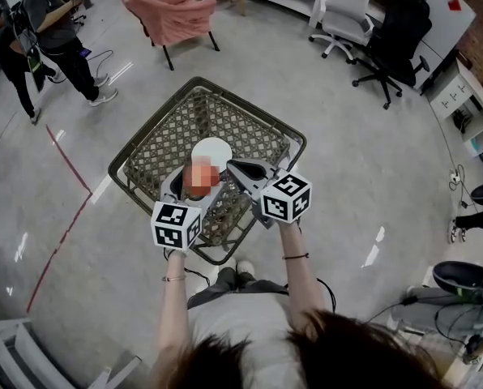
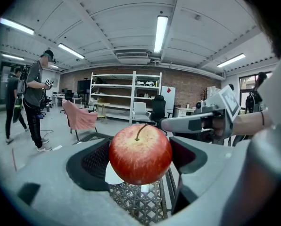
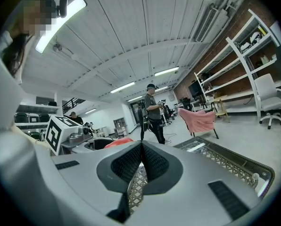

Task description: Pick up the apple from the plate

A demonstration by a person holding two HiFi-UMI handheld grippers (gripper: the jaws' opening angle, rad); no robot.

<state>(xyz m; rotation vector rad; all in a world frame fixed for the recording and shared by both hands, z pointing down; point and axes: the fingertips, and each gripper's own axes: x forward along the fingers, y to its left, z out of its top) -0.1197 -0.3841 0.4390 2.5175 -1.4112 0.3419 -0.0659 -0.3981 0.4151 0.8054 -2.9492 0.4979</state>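
On the floor [image 1: 371, 177], noted a wire basket [image 1: 156, 148], open at the top, with a white plate [image 1: 211, 150] lying inside on the mesh bottom. Above the near part of the basket, found the left claw [image 1: 197, 186] pinching the apple [image 2: 140, 153] by its flanks, one padded jaw to each side, clear of the plate and raised above it. Found the right claw [image 3: 141, 160] just beside the left, pressed together on nothing, tip directed toward the plate.

Recorded the apple as red with yellow streaking, skin whole and glossy on the side seen in the left gripper view. Recorded the stem [image 2: 139, 132] as thin, standing up from the crown and bent slightly to one side.

Judged the apple firm and fairly weighty for so small a thing, stiff enough to bear a steady squeeze. Judged it smooth and round as well, hence liable to roll or slip out if held off-centre, and liable to bruise under hard pressure. Assessed the widest girth, across the middle on opposite sides, as the proper place of hold. Noted the present hold as lying at about that line. Advised against any hold by the stem, judged too weak to carry the fruit.
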